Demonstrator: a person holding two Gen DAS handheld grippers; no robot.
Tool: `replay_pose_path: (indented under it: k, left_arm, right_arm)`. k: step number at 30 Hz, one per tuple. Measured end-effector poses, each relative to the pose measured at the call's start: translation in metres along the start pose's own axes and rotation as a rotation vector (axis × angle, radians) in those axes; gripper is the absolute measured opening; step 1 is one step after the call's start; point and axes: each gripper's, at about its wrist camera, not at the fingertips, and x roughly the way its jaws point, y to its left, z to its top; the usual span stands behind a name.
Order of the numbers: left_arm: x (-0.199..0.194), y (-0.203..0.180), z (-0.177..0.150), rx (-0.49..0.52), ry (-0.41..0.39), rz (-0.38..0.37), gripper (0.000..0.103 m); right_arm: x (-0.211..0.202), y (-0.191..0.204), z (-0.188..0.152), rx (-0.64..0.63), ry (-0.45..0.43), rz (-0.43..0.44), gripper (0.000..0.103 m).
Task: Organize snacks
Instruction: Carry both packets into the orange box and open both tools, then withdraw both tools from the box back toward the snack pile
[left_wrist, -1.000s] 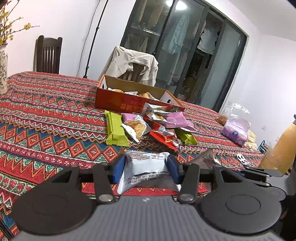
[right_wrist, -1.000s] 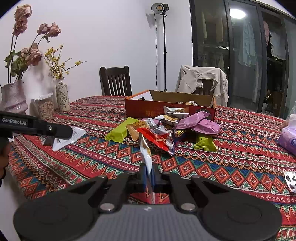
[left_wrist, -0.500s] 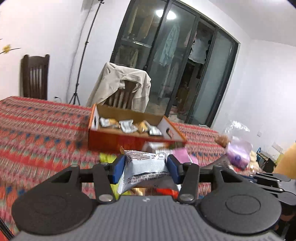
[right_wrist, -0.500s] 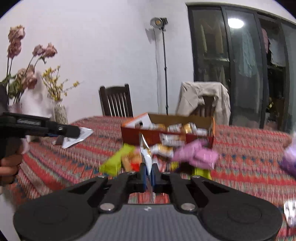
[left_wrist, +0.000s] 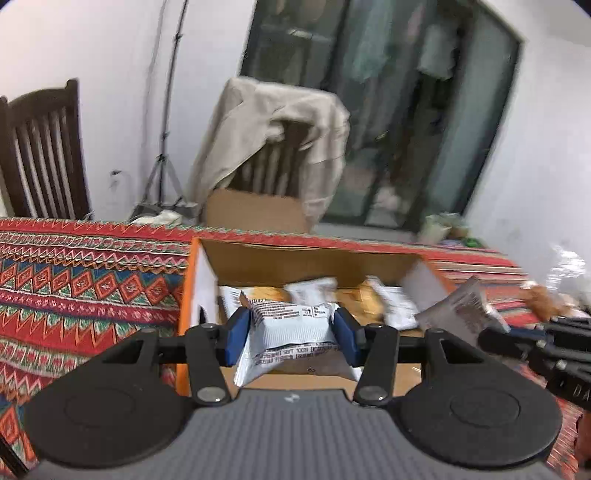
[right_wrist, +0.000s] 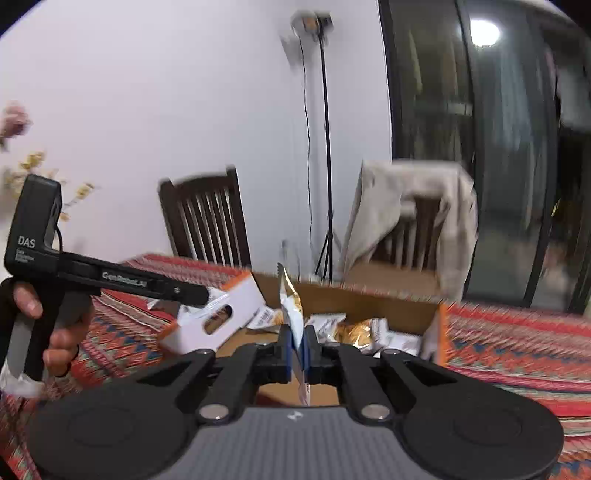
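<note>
My left gripper (left_wrist: 291, 330) is shut on a white snack packet (left_wrist: 291, 332) with black print, held over the near part of the orange cardboard box (left_wrist: 186, 295). My right gripper (right_wrist: 295, 349) is shut on a thin white and orange snack packet (right_wrist: 290, 310), held edge-on over the same box (right_wrist: 441, 325). Several white and orange packets (left_wrist: 369, 295) lie inside the box. In the left wrist view the right gripper (left_wrist: 491, 334) comes in from the right with its packet (left_wrist: 458, 306). The right wrist view shows the left gripper's body (right_wrist: 110, 280) in a hand (right_wrist: 62, 332) at the left.
The box stands on a table with a red patterned cloth (left_wrist: 74, 273). Behind it are a chair draped with a beige jacket (left_wrist: 273, 129), a dark wooden chair (right_wrist: 207, 218), a light stand (right_wrist: 321, 147) and dark glass doors (right_wrist: 480, 147). A clear bag (left_wrist: 569, 266) lies at the right.
Both grippers have travelled forward from the near table, past the pile of loose snacks, to over the box, each still holding its packet. The box now fills the centre of both views.
</note>
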Motion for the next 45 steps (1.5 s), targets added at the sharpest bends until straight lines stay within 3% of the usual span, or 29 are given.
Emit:
replay_pose_path:
  k: [5,9,13,16,18,24,26,34,39,45]
  left_arm:
    - [0.061,0.010,0.010,0.007,0.054,0.046,0.051]
    - [0.078,0.015,0.007,0.017,0.078,0.071,0.053]
    - [0.077,0.013,0.002,0.057,0.076,0.052,0.055]
    - [0.072,0.016,0.002,0.051,0.076,0.057,0.056]
    - [0.065,0.018,0.003,0.046,0.072,0.070,0.056]
    - [0.015,0.016,0.010,0.053,0.044,0.065,0.057]
    - [-0.011,0.012,0.011,0.065,0.024,0.054,0.063]
    - [-0.125,-0.018,-0.004,0.111,-0.039,0.023,0.076]
    - [-0.204,-0.036,-0.045,0.132,-0.112,-0.024,0.084]
    - [-0.281,-0.062,-0.125,0.163,-0.210,-0.044,0.093]
  right_arm:
    - [0.110,-0.014,0.016,0.106,0.171,0.038,0.006]
    - [0.166,-0.023,0.017,0.238,0.251,0.066,0.006]
    - [0.193,-0.025,0.006,0.337,0.321,0.098,0.012]
    - [0.201,-0.020,0.005,0.279,0.351,0.032,0.017]
    - [0.198,-0.016,0.007,0.237,0.350,-0.010,0.029]
    - [0.155,-0.014,0.026,0.155,0.292,-0.044,0.030]
    - [0.130,-0.011,0.036,0.120,0.268,-0.052,0.032]
    - [0.007,0.007,0.055,0.012,0.159,-0.080,0.057]
    - [-0.078,0.022,0.034,-0.037,0.078,-0.086,0.082]
    - [-0.174,0.043,-0.021,-0.086,-0.023,-0.111,0.088]
